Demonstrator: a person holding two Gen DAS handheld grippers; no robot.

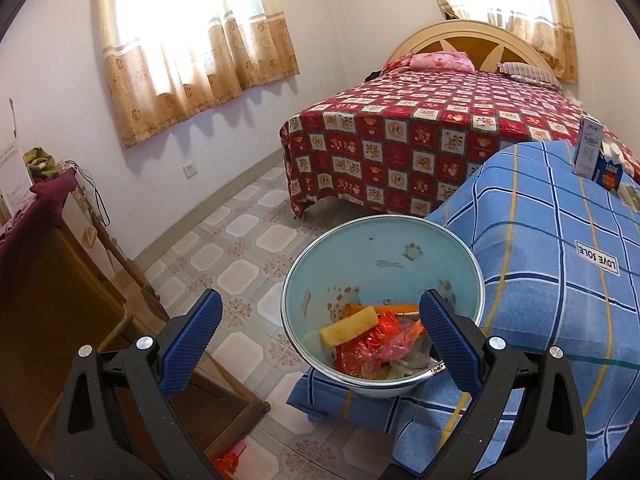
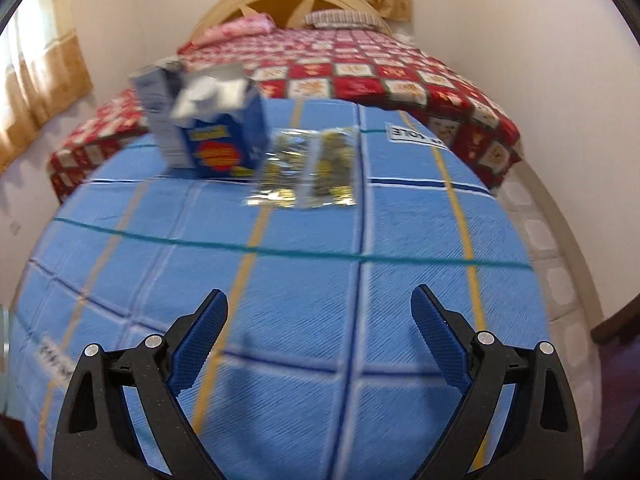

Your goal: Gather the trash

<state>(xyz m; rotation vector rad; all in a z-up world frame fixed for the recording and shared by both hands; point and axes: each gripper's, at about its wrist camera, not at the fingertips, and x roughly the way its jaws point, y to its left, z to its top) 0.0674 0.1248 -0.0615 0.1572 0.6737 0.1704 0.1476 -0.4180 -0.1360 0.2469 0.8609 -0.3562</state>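
A light-blue bin (image 1: 380, 248) stands beside the blue checked tablecloth (image 1: 540, 260). It holds red wrappers (image 1: 372, 348), a yellow piece (image 1: 348, 326) and other scraps. My left gripper (image 1: 320, 316) is open and empty above the bin's near rim. In the right wrist view a torn blue carton (image 2: 224, 136), a grey box (image 2: 158, 112) and shiny foil wrappers (image 2: 308, 164) lie on the tablecloth (image 2: 320, 280) at its far side. My right gripper (image 2: 320, 312) is open and empty above the cloth, well short of them. The carton also shows in the left wrist view (image 1: 608, 172).
A bed with a red patterned cover (image 1: 420, 140) stands behind the table. A wooden cabinet with a maroon cloth (image 1: 48, 264) is on the left. A red scrap (image 1: 228, 460) lies on the tiled floor (image 1: 248, 248).
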